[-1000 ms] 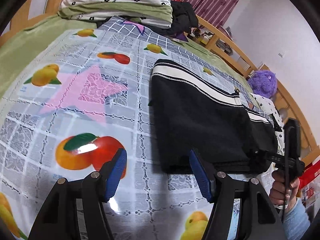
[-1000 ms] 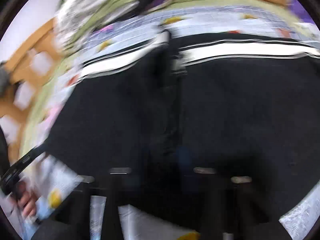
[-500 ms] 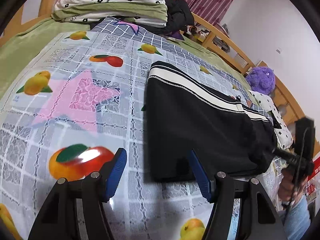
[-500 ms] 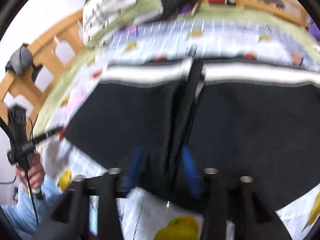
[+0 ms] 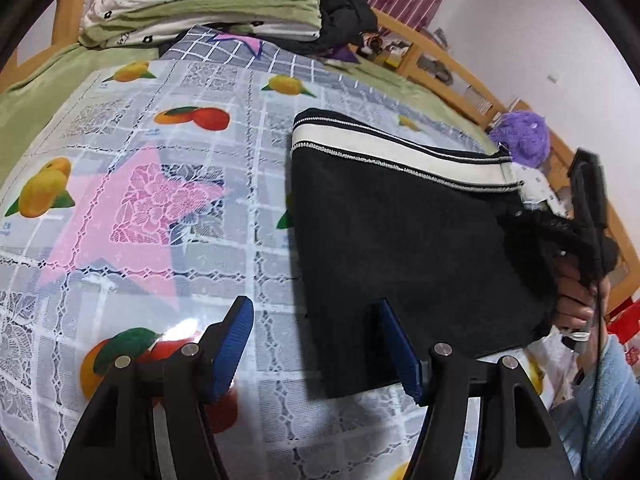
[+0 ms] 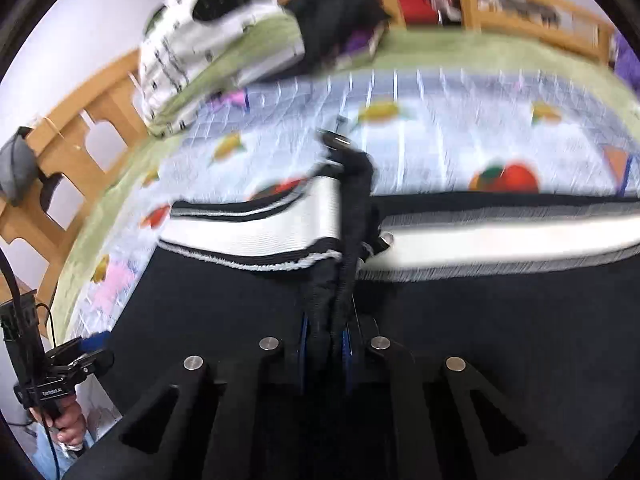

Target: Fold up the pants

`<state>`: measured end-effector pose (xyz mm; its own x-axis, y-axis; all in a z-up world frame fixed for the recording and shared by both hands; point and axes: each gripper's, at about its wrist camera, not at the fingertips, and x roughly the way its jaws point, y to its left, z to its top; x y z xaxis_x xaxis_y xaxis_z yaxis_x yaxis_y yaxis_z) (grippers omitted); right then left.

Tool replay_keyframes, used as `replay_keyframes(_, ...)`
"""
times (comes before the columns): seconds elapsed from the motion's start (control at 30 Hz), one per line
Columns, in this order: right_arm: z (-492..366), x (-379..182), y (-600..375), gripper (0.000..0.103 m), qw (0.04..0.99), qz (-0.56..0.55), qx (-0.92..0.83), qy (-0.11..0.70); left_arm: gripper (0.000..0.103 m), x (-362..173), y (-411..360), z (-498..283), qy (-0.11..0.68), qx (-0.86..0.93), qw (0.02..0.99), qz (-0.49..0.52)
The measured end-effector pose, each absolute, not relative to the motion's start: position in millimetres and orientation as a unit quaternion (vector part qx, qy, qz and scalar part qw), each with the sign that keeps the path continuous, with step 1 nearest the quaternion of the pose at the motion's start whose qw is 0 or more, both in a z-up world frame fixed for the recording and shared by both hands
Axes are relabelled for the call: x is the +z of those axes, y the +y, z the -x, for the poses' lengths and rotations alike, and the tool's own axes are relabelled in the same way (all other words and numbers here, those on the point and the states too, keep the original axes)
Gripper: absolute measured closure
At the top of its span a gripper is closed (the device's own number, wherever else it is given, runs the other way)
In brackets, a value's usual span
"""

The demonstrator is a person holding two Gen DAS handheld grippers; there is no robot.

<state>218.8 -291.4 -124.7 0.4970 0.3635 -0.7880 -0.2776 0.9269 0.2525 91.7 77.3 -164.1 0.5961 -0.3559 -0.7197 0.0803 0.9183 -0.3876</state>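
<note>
Black pants [image 5: 400, 240] with a white striped waistband [image 5: 384, 148] lie folded on the fruit-print cloth [image 5: 160, 208]. My left gripper [image 5: 316, 344] is open and empty, its right blue pad over the pants' near corner. My right gripper [image 6: 324, 344] is shut on a bunched fold of the pants [image 6: 344, 248] and lifts that side. The right gripper also shows at the pants' right edge in the left wrist view [image 5: 568, 236].
A stack of folded bedding [image 5: 200, 4] and dark clothes [image 5: 344, 8] lie at the far end of the bed. A wooden bed rail [image 5: 448, 72] runs along the right. A purple plush toy [image 5: 520, 140] sits beyond the pants.
My right gripper has closed on the pants and raised its side. The left gripper stays open and has shifted slightly closer to the pants' corner.
</note>
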Motion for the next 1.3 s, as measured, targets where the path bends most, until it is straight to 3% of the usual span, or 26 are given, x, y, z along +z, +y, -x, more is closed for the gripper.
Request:
replay_keyframes(0.13, -226, -169, -281, 0.083, 0.842, -0.01, 0.137, 0.523, 0.04, -167, 72, -97, 0.443, -0.123, 0.872, 0.168)
replay_keyframes(0.27, -210, -142, -279, 0.076, 0.854, 0.035, 0.117, 0.505, 0.04, -160, 70, -94, 0.441, -0.12, 0.876, 0.154)
replay_keyframes(0.4, -168, -110, -303, 0.06, 0.868, 0.015, 0.111, 0.484, 0.04, -158, 70, -100, 0.441, -0.119, 0.876, 0.158)
replay_keyframes(0.7, -63, -121, -365, 0.06, 0.852, -0.123, 0.055, 0.507, 0.044, -172, 59, -140, 0.458, -0.14, 0.86, 0.178)
replay_keyframes(0.9, -40, -155, -382, 0.06, 0.832, -0.209, 0.03, 0.512, 0.071, -176, 52, -151, 0.46, -0.139, 0.86, 0.172)
replay_keyframes(0.97, -48, -163, -389, 0.06, 0.83, -0.255, 0.031, 0.495, 0.086, -175, 57, -152, 0.456, -0.144, 0.857, 0.19)
replay_keyframes(1.0, -53, -167, -392, 0.06, 0.826, -0.279, 0.03, 0.488, 0.088, -174, 59, -152, 0.454, -0.147, 0.856, 0.198)
replay_keyframes(1.03, -57, -170, -394, 0.062, 0.823, -0.296, 0.03, 0.483, 0.09, -172, 61, -152, 0.45, -0.151, 0.855, 0.207)
replay_keyframes(1.1, -70, -177, -393, 0.089, 0.817, -0.308, 0.022, 0.487, 0.091, -167, 64, -150, 0.44, -0.148, 0.857, 0.223)
replay_keyframes(1.3, -65, -146, -362, 0.092, 0.836, -0.297, 0.015, 0.46, 0.092, -124, 109, -132, 0.398, -0.149, 0.873, 0.24)
